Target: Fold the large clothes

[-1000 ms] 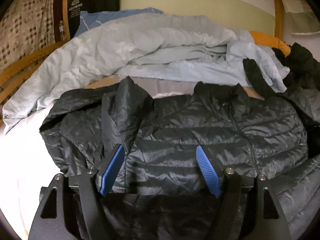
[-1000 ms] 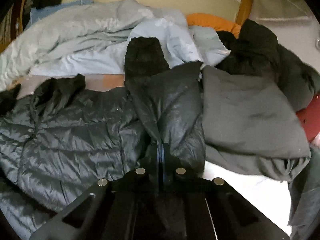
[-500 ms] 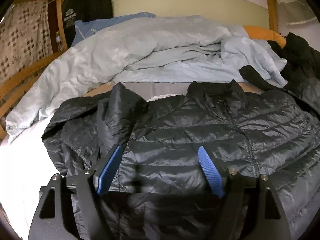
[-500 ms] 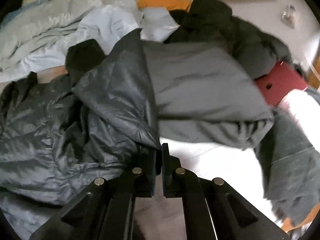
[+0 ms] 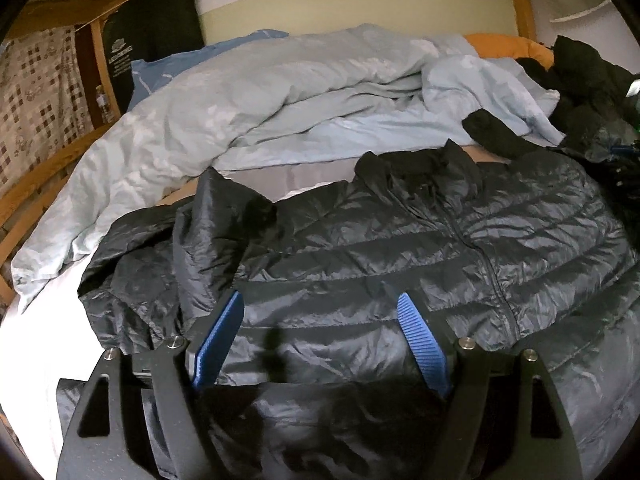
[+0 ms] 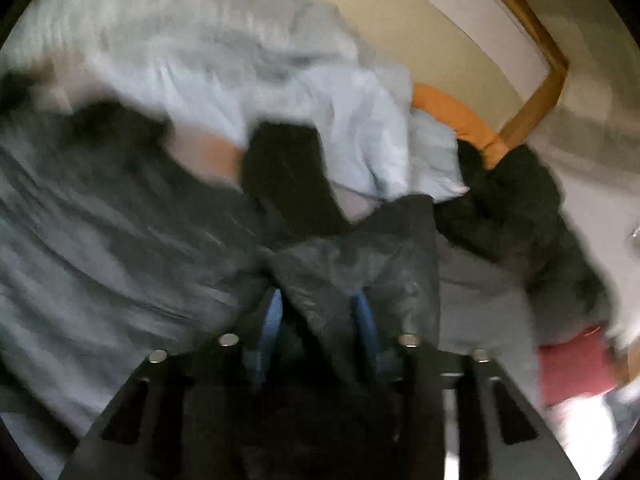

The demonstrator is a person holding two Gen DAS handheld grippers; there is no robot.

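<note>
A bed (image 5: 36, 340) with a wooden frame carries everything here. Across its far side lies a rumpled pale blue duvet (image 5: 280, 92), with an orange pillow (image 5: 508, 46) at the head end. In front of the duvet a black quilted jacket (image 5: 400, 248) is spread front up, collar toward the duvet, zip running down its middle, one sleeve (image 5: 212, 232) folded in over its chest. A heap of dark clothes (image 5: 592, 80) sits beyond the jacket's other shoulder.

The left hand-held gripper (image 5: 320, 340) hovers low over the jacket's hem with its blue pads spread wide and nothing between them.

The right hand-held gripper (image 6: 318, 320) shows in a blurred view: its jaws are opening, a fold of the jacket's shiny fabric (image 6: 360, 272) lies between the pads, and whether they press on it I cannot tell.
</note>
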